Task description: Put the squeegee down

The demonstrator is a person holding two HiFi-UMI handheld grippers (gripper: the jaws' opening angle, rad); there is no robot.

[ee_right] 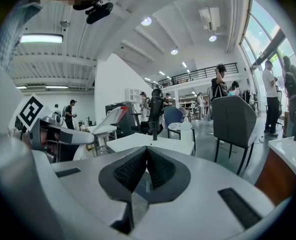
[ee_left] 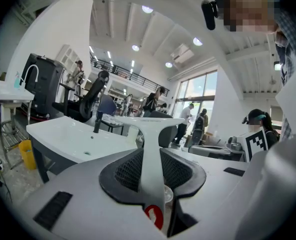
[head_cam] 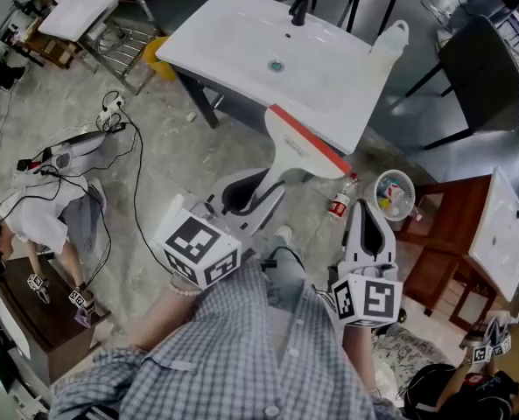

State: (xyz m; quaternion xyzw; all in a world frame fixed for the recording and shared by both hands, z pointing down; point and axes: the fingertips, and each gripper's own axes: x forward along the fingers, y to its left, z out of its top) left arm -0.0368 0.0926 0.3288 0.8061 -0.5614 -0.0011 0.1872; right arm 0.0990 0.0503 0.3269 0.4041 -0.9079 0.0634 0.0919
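The squeegee (head_cam: 305,144) is white with a red blade edge. My left gripper (head_cam: 261,185) is shut on its handle and holds it up just in front of the white sink basin (head_cam: 241,55). In the left gripper view the white handle (ee_left: 152,164) runs up between the black pads to the wide head (ee_left: 155,123). My right gripper (head_cam: 364,208) is to the right of it, shut with nothing in it; its pads (ee_right: 138,169) meet at the tips. The squeegee's red edge (ee_right: 115,115) shows at the left of the right gripper view.
A black faucet (head_cam: 298,5) and a white bottle (head_cam: 390,38) stand on the basin. On the floor lie a red-labelled bottle (head_cam: 340,201) and a round bowl (head_cam: 395,195). A brown cabinet (head_cam: 447,243) is at the right, a grey chair (head_cam: 482,68) behind it. Cables (head_cam: 110,129) trail left.
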